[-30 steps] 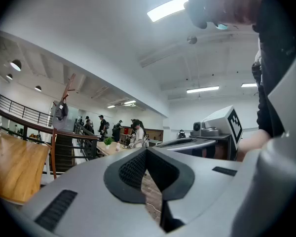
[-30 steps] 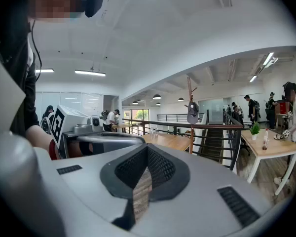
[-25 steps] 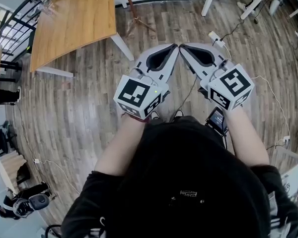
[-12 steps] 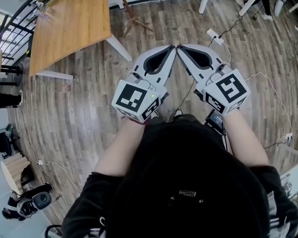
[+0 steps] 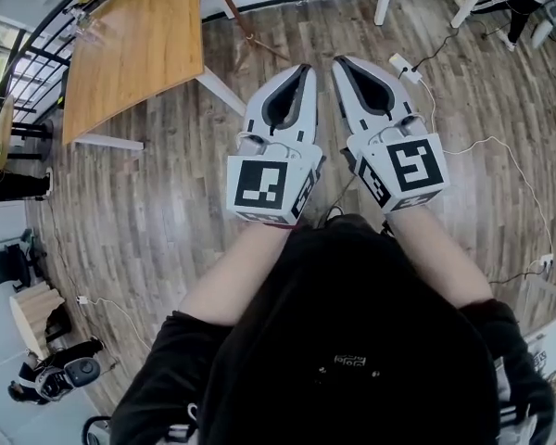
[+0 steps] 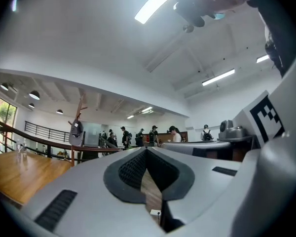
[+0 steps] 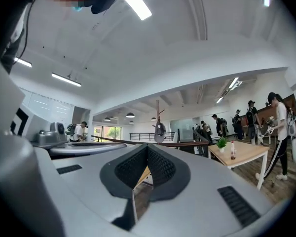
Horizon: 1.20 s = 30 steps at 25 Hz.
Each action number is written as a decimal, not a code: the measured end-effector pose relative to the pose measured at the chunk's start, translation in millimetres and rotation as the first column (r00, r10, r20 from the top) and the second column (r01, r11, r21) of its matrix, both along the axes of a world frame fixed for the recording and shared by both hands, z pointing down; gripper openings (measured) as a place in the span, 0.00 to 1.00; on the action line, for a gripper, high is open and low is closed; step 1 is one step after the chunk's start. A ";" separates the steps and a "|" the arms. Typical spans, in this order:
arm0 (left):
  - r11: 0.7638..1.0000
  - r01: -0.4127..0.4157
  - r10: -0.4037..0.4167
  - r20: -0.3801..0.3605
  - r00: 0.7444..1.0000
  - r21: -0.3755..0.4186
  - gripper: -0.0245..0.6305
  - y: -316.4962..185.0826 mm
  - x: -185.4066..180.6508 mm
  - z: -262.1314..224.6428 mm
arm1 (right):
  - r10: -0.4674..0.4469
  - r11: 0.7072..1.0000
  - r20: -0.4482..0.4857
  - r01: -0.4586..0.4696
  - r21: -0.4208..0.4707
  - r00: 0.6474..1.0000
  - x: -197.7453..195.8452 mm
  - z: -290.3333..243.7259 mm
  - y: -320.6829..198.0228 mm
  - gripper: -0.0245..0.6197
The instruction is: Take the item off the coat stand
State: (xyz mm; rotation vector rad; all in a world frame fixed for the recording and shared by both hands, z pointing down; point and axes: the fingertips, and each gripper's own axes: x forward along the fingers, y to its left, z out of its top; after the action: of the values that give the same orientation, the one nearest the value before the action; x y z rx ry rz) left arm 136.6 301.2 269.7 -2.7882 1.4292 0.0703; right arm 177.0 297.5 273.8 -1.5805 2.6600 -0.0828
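Head view, near field: you are holding the left gripper (image 5: pixel 304 67) and the right gripper (image 5: pixel 337 61) side by side in front of your body. Their tips are lying near each other and pointing out over the wood floor (image 5: pixel 167 202). Each gripper view is showing its jaws meeting at the tips. Nothing is sitting between the pads; only floor is showing through the hollow behind them. Both grippers are closed and carrying nothing.

Mid field: a wooden table (image 5: pixel 134 49) is standing off to your left, well apart from both grippers.

Far field: the coat stand (image 6: pixel 80 113) is rising beyond the table, by a railing. The item (image 6: pixel 76 129) is hanging on its pole below the upper pegs, well apart from you. The right gripper view is framing it almost straight ahead, just above the closed tips.

Progress, as a judgement: nothing of the task is done yet and the item is hanging untouched. You are looking at the whole job: closing the distance, opening one gripper, taking hold, and lifting the item clear of its peg.

Item appearance: it is reading as dark grey, rounded and drooping, probably soft. It might be a cap or a small bag, but it is showing too small to tell.
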 end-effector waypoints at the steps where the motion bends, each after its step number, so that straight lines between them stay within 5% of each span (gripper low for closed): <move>1: 1.000 0.014 -0.014 -0.004 1.000 0.000 0.04 -0.4 0.8 -0.1 | 0.013 1.000 0.003 -0.013 0.010 1.000 5.0 -2.2 -1.2 0.06; 13: 0.995 0.089 -0.089 -0.015 0.996 -0.036 0.04 -43.8 -10.8 9.0 | -0.021 1.000 -0.031 0.021 0.002 0.999 1.4 1.8 -34.3 0.06; 30: 1.000 0.024 -0.024 -0.050 0.998 -0.014 0.04 -175.1 -62.5 10.6 | 0.000 0.999 -0.072 -0.003 -0.036 0.997 -54.8 4.6 -169.9 0.07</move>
State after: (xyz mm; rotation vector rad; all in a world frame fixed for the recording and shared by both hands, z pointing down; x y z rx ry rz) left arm 74.1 126.1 280.2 -2.7988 1.4790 0.1317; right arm 122.2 127.6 278.4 -1.6262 2.7266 -0.0763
